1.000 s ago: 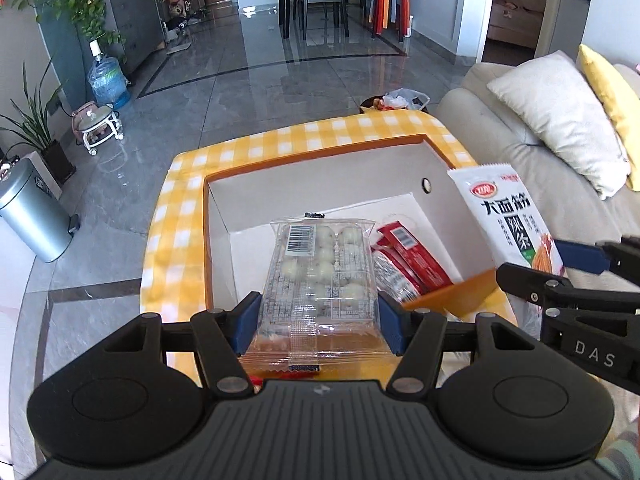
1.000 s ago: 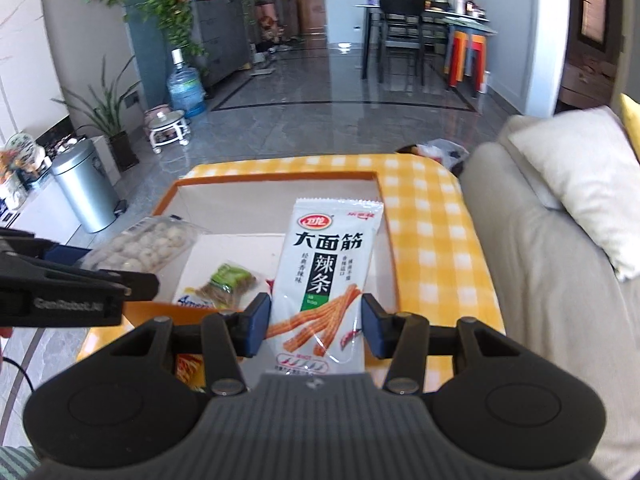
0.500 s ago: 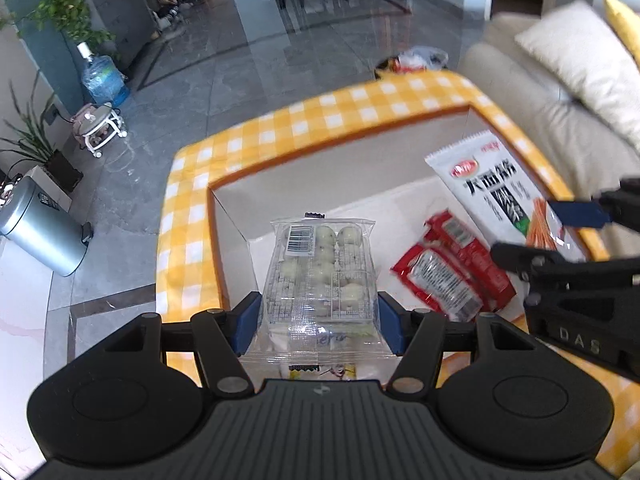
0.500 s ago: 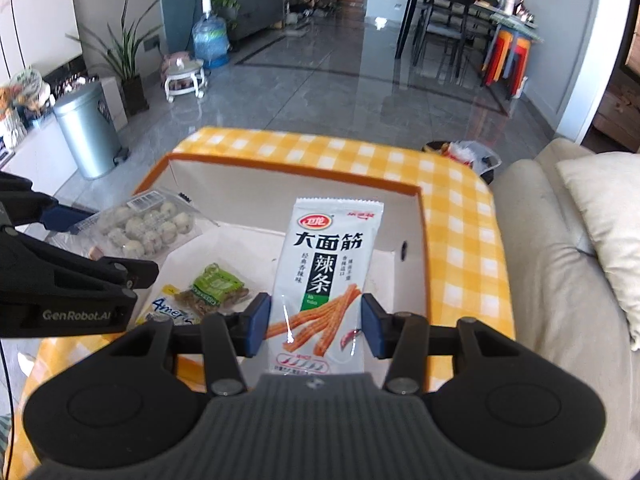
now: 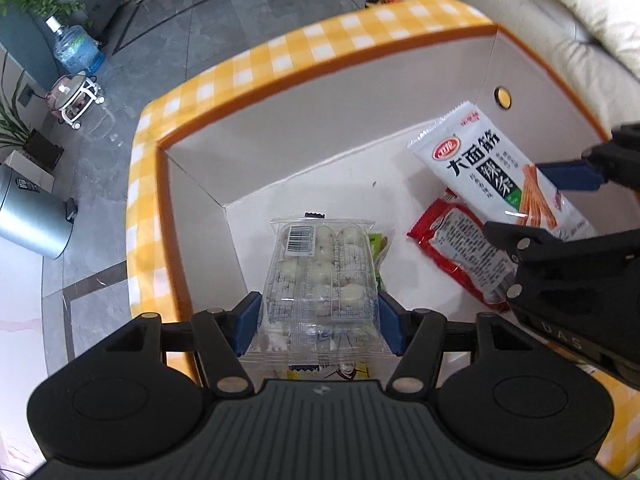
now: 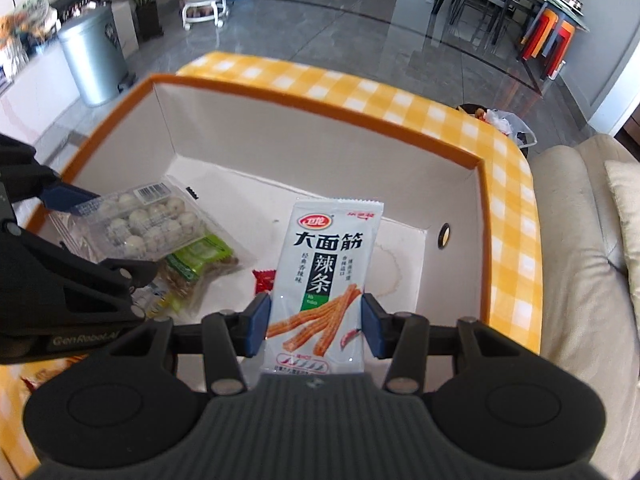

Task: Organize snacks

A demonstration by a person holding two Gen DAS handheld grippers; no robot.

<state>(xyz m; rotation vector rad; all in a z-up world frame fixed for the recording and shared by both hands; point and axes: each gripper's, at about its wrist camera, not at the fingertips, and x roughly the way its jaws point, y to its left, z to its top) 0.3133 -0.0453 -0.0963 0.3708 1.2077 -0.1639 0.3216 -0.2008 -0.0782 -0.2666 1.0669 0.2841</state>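
A: What is the biggest thing here?
B: The worktop (image 5: 248, 64) in its yellow check cloth, and on it an open box (image 6: 320, 148) with an orange rim and pale walls.

A: And the tongs?
B: The left tongs (image 5: 318, 322) are clamped on a clear pack of pale round balls (image 5: 320, 276), held over the left part of the box. The right tongs (image 6: 316, 330) are clamped on a white packet of spicy strips (image 6: 324, 276), held over the right part of the box.

A: What lies in the box?
B: A red packet (image 5: 460, 252) under the white one, and a green packet (image 6: 200, 258) under the clear pack.

A: Anything hard to make out?
B: More wrappers sit below the left tongs, mostly hidden. The small red piece (image 6: 264, 280) beside the white packet is cut off by it.
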